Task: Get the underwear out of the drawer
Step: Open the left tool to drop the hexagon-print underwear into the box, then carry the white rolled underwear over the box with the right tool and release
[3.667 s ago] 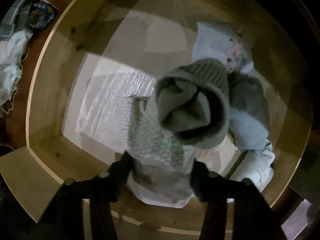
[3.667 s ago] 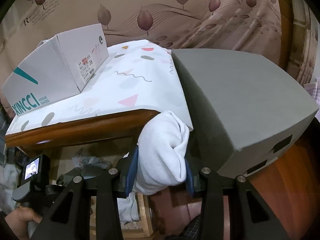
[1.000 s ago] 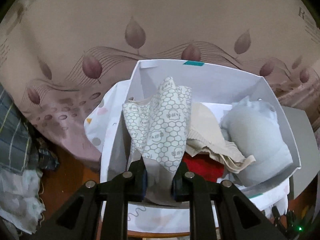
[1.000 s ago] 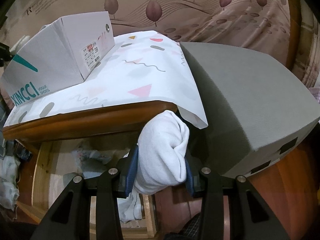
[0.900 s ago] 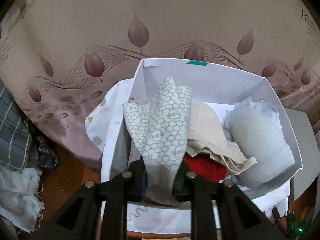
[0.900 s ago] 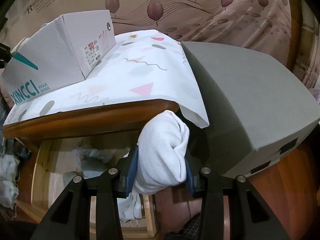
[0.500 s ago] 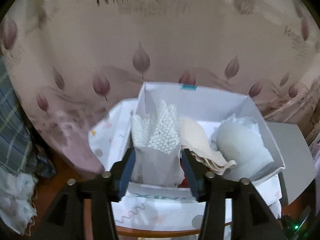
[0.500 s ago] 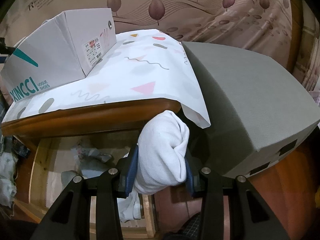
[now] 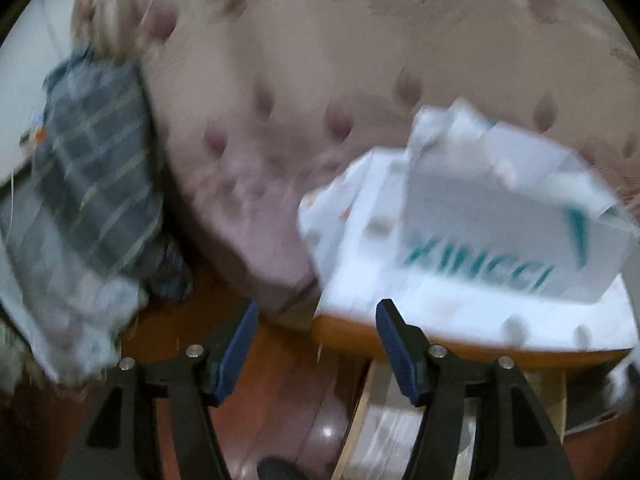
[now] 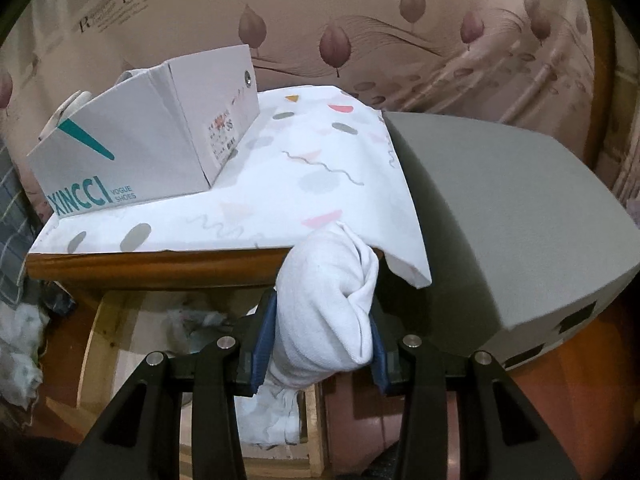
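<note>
My right gripper is shut on a rolled white underwear, held above the open wooden drawer in front of the table's edge. More light garments lie in the drawer. My left gripper is open and empty, left of the white shoe box; this view is blurred by motion. The shoe box stands on the patterned white cloth on the table.
A grey block sits right of the table. A plaid cloth and pale clothes lie at the left on the wooden floor. A leaf-patterned curtain hangs behind.
My left gripper has let go of the honeycomb-patterned underwear into the shoe box, opened, and swung back and left. My right gripper holds still with the white underwear.
</note>
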The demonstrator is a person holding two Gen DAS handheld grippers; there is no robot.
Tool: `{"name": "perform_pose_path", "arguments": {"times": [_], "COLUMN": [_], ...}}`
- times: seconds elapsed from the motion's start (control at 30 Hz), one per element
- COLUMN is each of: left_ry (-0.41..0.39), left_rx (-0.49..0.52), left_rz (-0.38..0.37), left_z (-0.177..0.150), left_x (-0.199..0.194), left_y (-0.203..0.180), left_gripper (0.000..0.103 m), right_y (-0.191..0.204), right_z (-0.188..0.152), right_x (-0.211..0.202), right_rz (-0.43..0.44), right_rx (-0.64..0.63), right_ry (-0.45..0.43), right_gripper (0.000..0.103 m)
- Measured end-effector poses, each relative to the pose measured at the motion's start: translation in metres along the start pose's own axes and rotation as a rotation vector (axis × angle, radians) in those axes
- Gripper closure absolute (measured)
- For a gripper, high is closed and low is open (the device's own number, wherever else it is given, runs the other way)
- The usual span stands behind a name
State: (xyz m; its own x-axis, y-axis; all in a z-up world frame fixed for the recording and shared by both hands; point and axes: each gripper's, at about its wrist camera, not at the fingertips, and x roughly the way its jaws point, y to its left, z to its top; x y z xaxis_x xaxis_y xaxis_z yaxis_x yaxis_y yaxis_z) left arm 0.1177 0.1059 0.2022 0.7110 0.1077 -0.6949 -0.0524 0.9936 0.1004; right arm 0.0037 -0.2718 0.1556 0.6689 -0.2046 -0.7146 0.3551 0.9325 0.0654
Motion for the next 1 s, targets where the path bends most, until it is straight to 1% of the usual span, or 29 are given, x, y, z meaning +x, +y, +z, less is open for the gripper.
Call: {"name": "perform_pose_path", "arguments": {"times": [0.03,0.07,0.17,0.3,0.4,0.47,0.53,0.6,0.63,0.7,0.77,0.83,0.9,0.97,1.0], "left_ry": [0.019,0.054,0.106,0.171,0.222,0.232,0.251,0.233,0.217,0.184,0.186,0.195,0.194,0.193,0.195], "left_rx": [-0.018,-0.053,-0.140,-0.207,-0.211,-0.223,-0.225,-0.232,-0.232,-0.222,-0.190,-0.165,-0.167,-0.177,-0.180], "left_rz": [0.011,0.041,0.117,0.190,0.225,0.228,0.251,0.251,0.267,0.270,0.249,0.245,0.240,0.220,0.220], "left_z": [-0.006,-0.015,-0.034,-0.053,-0.064,-0.070,-0.074,-0.072,-0.071,-0.068,-0.068,-0.067,-0.066,-0.066,-0.066], "left_x": [0.007,0.018,0.040,0.065,0.078,0.083,0.088,0.088,0.086,0.080,0.080,0.082,0.081,0.080,0.081], "left_y": [0.004,0.012,0.029,0.045,0.049,0.052,0.055,0.057,0.057,0.055,0.050,0.047,0.047,0.048,0.049], "left_gripper": [0.040,0.040,0.040,0.040,0.040,0.040,0.040,0.040,0.040,0.040,0.040,0.040,0.040,0.040,0.040], "right_y": [0.001,0.001,0.001,0.013,0.030,0.050,0.067,0.090,0.099,0.123,0.140,0.160,0.181,0.191,0.201], "right_z": [0.005,0.011,0.037,0.081,0.109,0.134,0.152,0.170,0.176,0.190,0.198,0.206,0.210,0.211,0.212], "right_x": [-0.003,-0.006,-0.022,-0.045,-0.059,-0.068,-0.073,-0.076,-0.075,-0.069,-0.063,-0.053,-0.041,-0.031,-0.020], "right_rz": [-0.005,-0.010,-0.021,-0.027,0.015,0.055,0.084,0.135,0.145,0.167,0.167,0.166,0.156,0.151,0.150], "right_rx": [-0.009,-0.021,-0.044,-0.106,-0.130,-0.158,-0.182,-0.191,-0.198,-0.216,-0.232,-0.258,-0.295,-0.315,-0.331], "right_ry": [0.001,-0.001,-0.020,-0.056,-0.067,-0.086,-0.100,-0.097,-0.096,-0.096,-0.096,-0.086,-0.076,-0.062,-0.040], "right_gripper": [0.065,0.065,0.065,0.065,0.065,0.065,0.065,0.065,0.065,0.065,0.065,0.065,0.065,0.065,0.065]}}
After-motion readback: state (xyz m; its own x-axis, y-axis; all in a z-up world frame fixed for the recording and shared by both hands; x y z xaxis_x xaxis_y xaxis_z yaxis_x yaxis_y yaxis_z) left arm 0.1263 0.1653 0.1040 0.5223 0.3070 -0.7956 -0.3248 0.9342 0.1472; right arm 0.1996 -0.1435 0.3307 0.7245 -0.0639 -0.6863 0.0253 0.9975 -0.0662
